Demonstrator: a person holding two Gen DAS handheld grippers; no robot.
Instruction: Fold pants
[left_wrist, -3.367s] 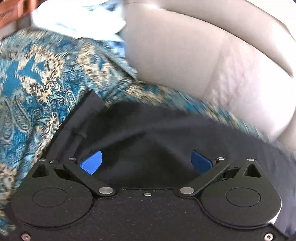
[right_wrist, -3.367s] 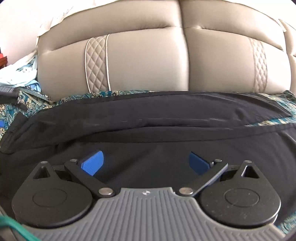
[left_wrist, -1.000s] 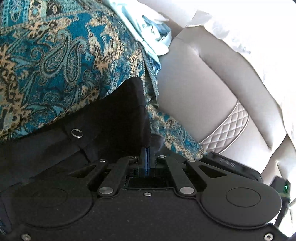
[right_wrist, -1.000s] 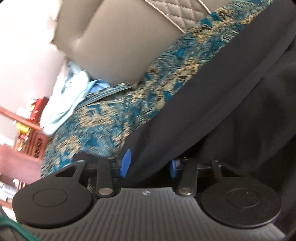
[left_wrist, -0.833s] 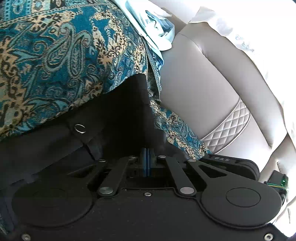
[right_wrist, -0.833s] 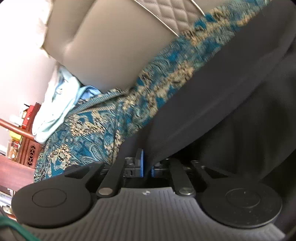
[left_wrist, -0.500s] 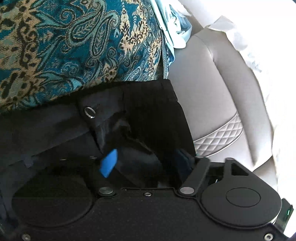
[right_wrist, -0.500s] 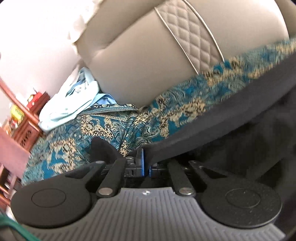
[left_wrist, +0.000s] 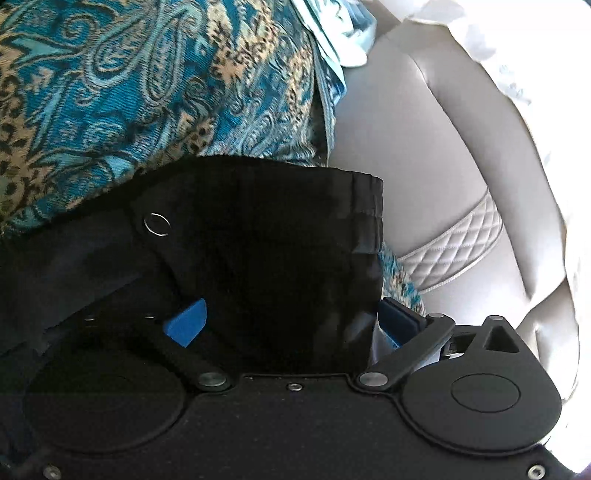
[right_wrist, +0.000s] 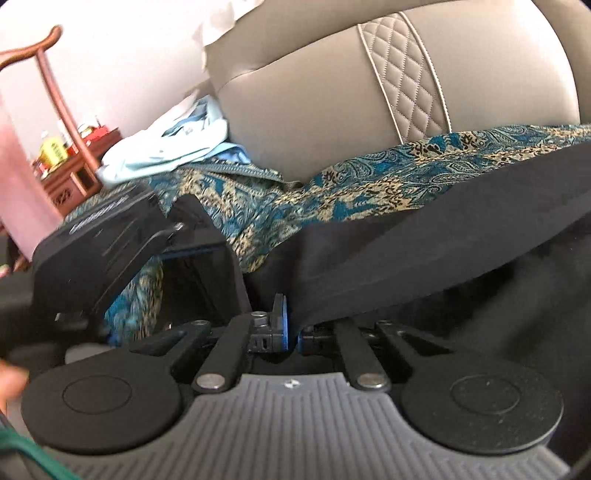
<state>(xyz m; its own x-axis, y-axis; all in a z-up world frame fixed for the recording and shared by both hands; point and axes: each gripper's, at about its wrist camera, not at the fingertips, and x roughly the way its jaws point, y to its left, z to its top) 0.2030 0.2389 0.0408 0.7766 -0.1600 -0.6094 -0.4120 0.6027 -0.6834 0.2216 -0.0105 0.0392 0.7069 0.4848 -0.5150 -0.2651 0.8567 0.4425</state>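
Observation:
The black pants (left_wrist: 266, 258) lie on a teal paisley cover (left_wrist: 129, 92) on a beige sofa. My left gripper (left_wrist: 291, 321) is open, its blue pads spread either side of the waistband, which shows a small metal eyelet (left_wrist: 157, 224). My right gripper (right_wrist: 292, 328) is shut on a fold of the black pants (right_wrist: 424, 258) and holds it raised off the cover. The left gripper's body (right_wrist: 129, 251) shows at the left of the right wrist view.
The beige sofa back (right_wrist: 332, 92) with a quilted strip (right_wrist: 410, 74) rises behind. A light blue garment (right_wrist: 166, 147) lies at the cover's far end. A wooden chair and cabinet (right_wrist: 74, 162) stand beyond.
My left gripper has opened from shut and let the waistband go. My right gripper has closed on the pants fold and swung level, toward the left gripper.

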